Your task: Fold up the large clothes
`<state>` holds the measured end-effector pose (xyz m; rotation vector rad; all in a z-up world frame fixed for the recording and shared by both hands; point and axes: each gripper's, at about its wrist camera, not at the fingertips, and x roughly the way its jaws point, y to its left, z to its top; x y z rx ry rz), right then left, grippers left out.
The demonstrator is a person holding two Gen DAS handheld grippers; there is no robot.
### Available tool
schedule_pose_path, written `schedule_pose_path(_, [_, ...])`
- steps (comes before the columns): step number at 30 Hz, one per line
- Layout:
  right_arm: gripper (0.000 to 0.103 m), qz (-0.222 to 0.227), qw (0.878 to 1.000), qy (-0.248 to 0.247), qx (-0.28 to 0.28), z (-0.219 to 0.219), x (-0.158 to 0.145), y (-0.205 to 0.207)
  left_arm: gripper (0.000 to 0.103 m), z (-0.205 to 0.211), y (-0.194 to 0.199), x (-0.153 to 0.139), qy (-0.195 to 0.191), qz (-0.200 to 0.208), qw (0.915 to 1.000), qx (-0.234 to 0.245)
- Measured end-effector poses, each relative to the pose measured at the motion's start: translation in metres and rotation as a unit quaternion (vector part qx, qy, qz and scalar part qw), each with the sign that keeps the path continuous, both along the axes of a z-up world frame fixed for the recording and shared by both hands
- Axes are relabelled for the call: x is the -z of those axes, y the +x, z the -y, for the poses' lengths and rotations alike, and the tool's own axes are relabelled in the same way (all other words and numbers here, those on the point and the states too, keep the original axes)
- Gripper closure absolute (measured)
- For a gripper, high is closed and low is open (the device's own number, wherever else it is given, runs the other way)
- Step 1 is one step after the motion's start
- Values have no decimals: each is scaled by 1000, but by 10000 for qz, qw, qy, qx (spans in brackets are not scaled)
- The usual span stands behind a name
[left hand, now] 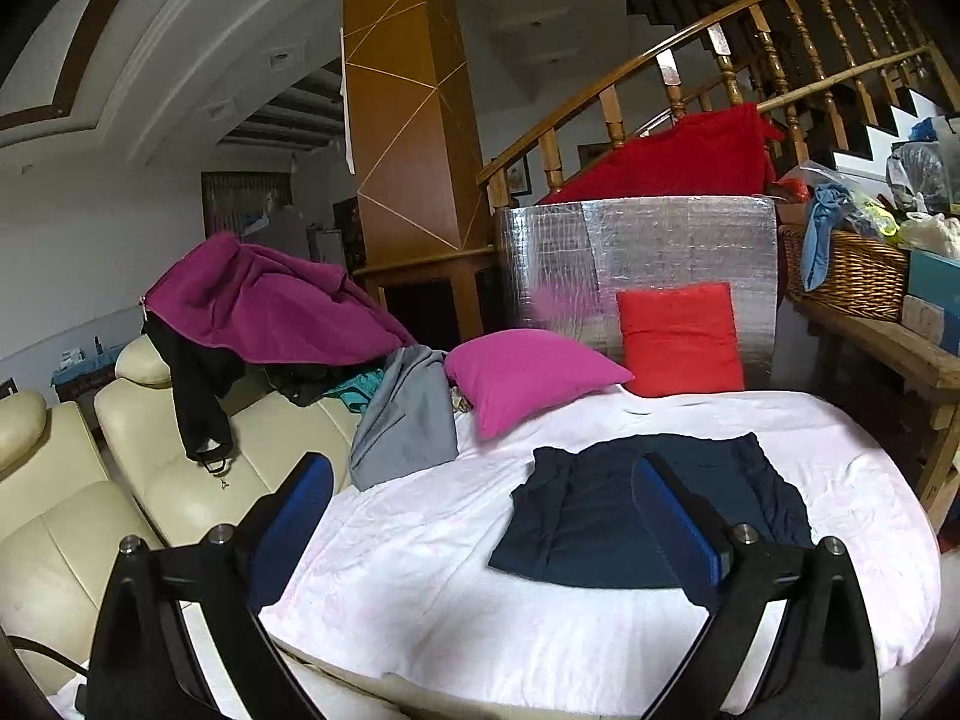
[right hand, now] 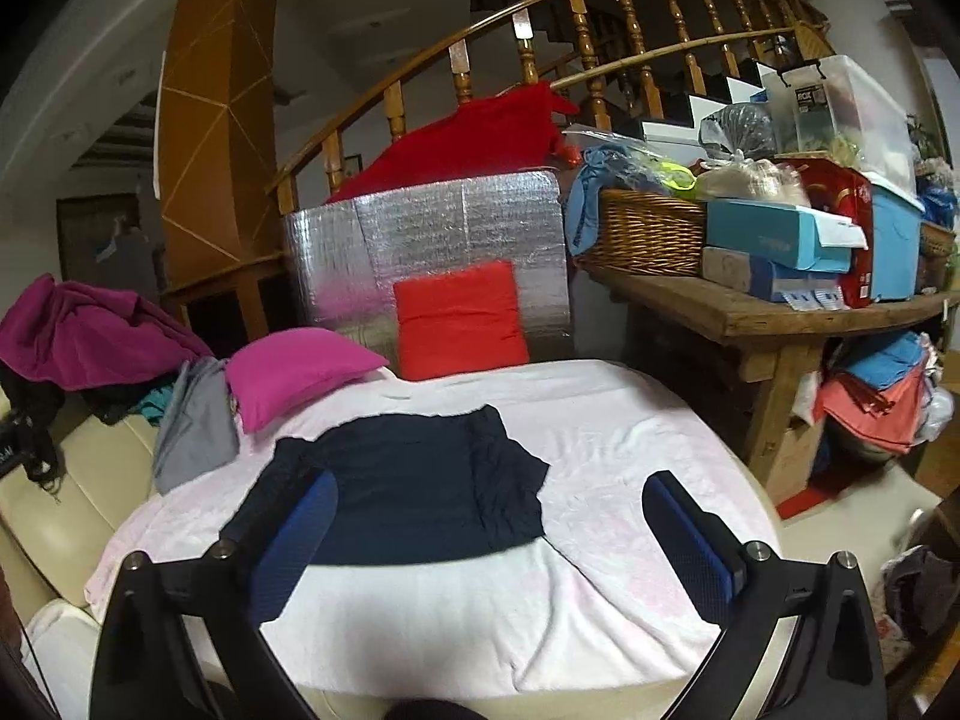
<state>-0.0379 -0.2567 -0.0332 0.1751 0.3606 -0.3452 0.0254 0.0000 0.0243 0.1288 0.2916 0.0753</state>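
Note:
A dark navy garment [left hand: 606,516] lies folded flat on the pale pink cover [left hand: 420,570] of a round surface; it also shows in the right wrist view [right hand: 420,480]. My left gripper [left hand: 480,516] is open and empty, raised above the cover, its right finger over the garment's middle. My right gripper [right hand: 492,540] is open and empty, raised above the garment's near edge. A pile of other clothes, a magenta fleece [left hand: 264,300], a black piece [left hand: 192,396] and a grey one [left hand: 408,420], hangs over the sofa back at the left.
A cream leather sofa [left hand: 120,480] stands at the left. A magenta pillow [left hand: 528,378] and a red pillow [left hand: 678,342] lean at the back before a silver foil board [left hand: 648,246]. A wooden bench [right hand: 780,312] with a wicker basket [right hand: 648,234] and boxes stands at the right.

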Motion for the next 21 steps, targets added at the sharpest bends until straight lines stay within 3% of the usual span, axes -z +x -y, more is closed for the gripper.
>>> schedule_pose_path(10, [0, -182, 9995, 38, -249, -24, 0, -26, 3, 0, -29, -5, 194, 41, 9998, 61])
schedule_pose_path(16, [0, -504, 9979, 213, -346, -33, 10, -27, 2, -7, -30, -2, 96, -79, 9999, 31])
schedule_pose_path(21, [0, -423, 9981, 270, -345, -37, 7, -30, 2, -7, -33, -1, 107, -125, 9998, 74])
